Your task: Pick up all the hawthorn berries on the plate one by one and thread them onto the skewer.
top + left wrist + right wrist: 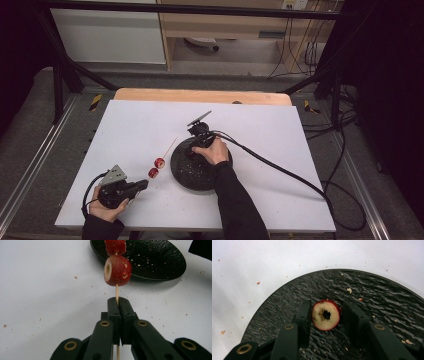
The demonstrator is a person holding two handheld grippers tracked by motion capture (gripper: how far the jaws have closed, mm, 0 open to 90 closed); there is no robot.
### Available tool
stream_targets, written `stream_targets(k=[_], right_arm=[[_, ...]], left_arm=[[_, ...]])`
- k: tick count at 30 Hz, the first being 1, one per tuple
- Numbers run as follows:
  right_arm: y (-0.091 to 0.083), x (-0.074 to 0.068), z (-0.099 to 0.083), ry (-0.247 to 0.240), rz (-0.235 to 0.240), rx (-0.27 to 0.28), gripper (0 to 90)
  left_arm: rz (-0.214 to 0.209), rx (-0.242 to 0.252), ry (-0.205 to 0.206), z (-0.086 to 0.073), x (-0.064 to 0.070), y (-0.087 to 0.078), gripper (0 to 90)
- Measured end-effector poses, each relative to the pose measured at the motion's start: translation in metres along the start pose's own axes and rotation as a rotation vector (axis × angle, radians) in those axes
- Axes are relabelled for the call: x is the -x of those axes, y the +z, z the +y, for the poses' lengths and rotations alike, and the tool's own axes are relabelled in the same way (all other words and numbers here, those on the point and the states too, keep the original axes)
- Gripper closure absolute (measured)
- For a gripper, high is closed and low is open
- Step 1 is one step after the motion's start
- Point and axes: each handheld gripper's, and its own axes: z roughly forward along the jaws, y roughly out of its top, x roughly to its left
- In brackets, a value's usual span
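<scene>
Skewer (116, 293) pinched in left gripper (117, 305), jaws pressed together on stick, two red fruit pieces (117, 270) threaded on it above white table (135, 130). Right gripper (325, 315) over black plate (387, 305), jaws spread around cored fruit slice (326, 315), left jaw touching, right just beside.

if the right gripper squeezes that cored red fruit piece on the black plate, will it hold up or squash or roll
The cored red fruit piece looks soft, with pale flesh and a hollow centre, so a firm squeeze from the right gripper would probably crush it. It is round, so a sideways nudge might roll it on the textured black plate. It seems light for its size.
</scene>
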Motion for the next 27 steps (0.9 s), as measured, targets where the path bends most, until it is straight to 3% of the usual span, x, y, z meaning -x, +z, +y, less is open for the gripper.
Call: stream_targets(k=[16,27], right_arm=[[-0.003,0.000,0.001,0.027,0.007,-0.001,63.1],[-0.022,-0.002,0.003,0.040,-0.001,0.009,63.3]], left_arm=[[0.000,-0.001,0.004,0.000,0.000,0.000,88.7],[0.000,-0.003,0.010,0.000,0.002,0.001,88.7]])
